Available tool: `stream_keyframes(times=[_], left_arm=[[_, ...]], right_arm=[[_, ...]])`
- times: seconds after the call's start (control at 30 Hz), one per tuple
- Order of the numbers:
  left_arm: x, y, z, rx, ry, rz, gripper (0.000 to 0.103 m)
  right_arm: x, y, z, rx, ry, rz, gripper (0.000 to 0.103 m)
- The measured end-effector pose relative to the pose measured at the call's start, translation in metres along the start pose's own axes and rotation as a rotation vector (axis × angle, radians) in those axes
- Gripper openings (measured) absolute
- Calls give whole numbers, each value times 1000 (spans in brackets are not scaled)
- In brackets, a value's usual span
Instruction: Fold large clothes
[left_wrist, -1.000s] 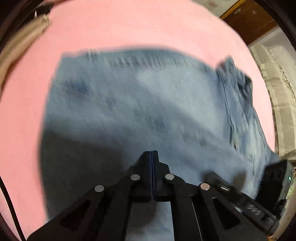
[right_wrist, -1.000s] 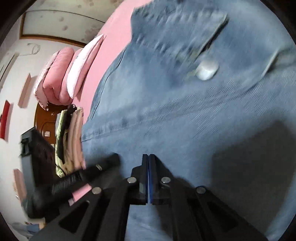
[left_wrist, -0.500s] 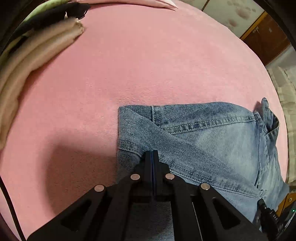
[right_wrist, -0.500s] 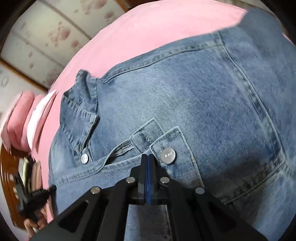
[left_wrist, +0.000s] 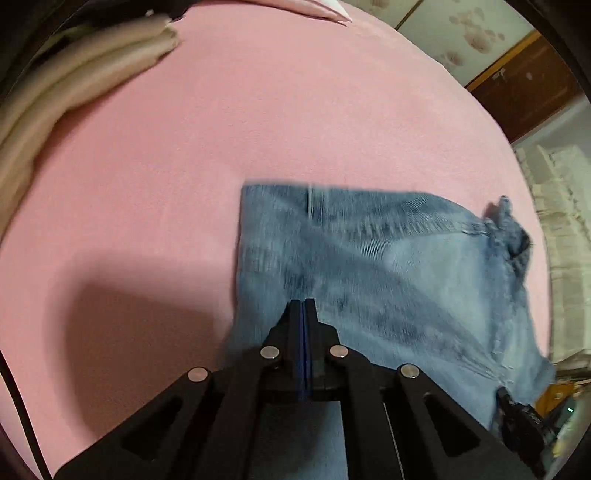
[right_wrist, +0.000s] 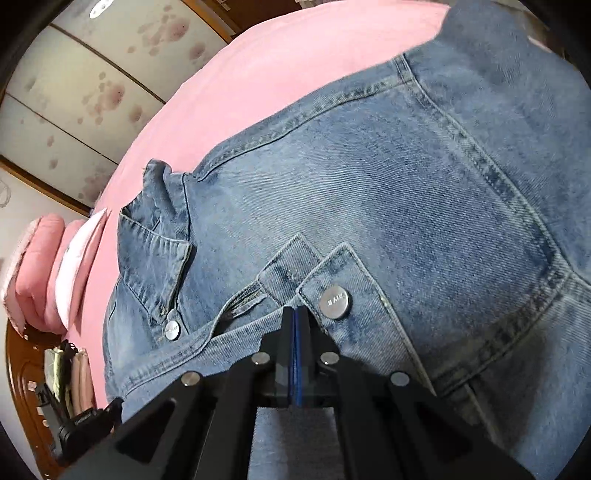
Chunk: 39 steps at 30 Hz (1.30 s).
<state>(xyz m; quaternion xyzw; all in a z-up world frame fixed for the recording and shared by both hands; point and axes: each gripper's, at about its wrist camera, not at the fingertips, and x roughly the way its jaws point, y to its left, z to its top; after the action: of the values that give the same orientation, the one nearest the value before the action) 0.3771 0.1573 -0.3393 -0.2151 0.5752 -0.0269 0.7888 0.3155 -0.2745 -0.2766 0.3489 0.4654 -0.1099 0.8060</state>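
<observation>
A light blue denim jacket (left_wrist: 388, 266) lies folded on the pink bed (left_wrist: 258, 110). In the left wrist view my left gripper (left_wrist: 303, 306) is shut on the jacket's near edge, close to its left corner. In the right wrist view the jacket (right_wrist: 388, 184) fills most of the frame, with its collar (right_wrist: 155, 236) at the left and a metal button (right_wrist: 334, 303) on a cuff near the tips. My right gripper (right_wrist: 294, 314) is shut on the denim just left of that button.
A stack of folded beige clothes (left_wrist: 74, 85) lies at the bed's far left. Pink and white pillows (right_wrist: 55, 266) lie at the bed's head. A wooden door (left_wrist: 524, 85) and a white textured heap (left_wrist: 561, 229) stand beyond the bed's right side.
Both grippers, still shut on the denim, swung the jacket over onto the bed; since half a second ago the views have barely shifted and the fabric has settled flat.
</observation>
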Motion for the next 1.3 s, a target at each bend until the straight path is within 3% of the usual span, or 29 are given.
stream_keyframes(times=[0.07,0.1,0.17,0.2,0.23,0.27,0.33,0.47,0.6,0.7,0.83,1.07,1.3], left_arm=[[-18,-3,-14,40,2,19,6],[-34,-5,-27,90,-2,52,14],[-54,-6,-46,143,1,83,40],[-70,-4,-62,175,4,82,59],[-82,-3,-70,190,1,73,69],[-90,-5,-80,205,-1,60,69],[-110,-2,-102,241,22,37,75],[-126,12,-137,254,88,61,80],[-128,29,-160,258,158,148,82],[-128,33,-172,245,161,165,82],[-133,27,-190,299,172,195,83],[-149,-5,-226,406,211,194,85],[-151,-75,-266,543,270,166,85]], right_arm=[[-10,3,-4,63,40,2,4],[-14,5,-8,86,53,-7,4],[-30,11,-21,103,51,-11,7],[-41,16,-31,95,37,-3,10],[-53,22,-42,81,19,3,22],[-62,26,-53,69,4,4,40],[-82,33,-79,52,-34,15,62],[-103,40,-123,26,-42,23,65],[-115,39,-160,6,-3,-33,71],[-122,28,-181,90,17,-46,74],[-126,6,-203,203,61,-54,74],[-141,-34,-215,398,99,11,78],[-180,-92,-200,499,-14,-45,79]])
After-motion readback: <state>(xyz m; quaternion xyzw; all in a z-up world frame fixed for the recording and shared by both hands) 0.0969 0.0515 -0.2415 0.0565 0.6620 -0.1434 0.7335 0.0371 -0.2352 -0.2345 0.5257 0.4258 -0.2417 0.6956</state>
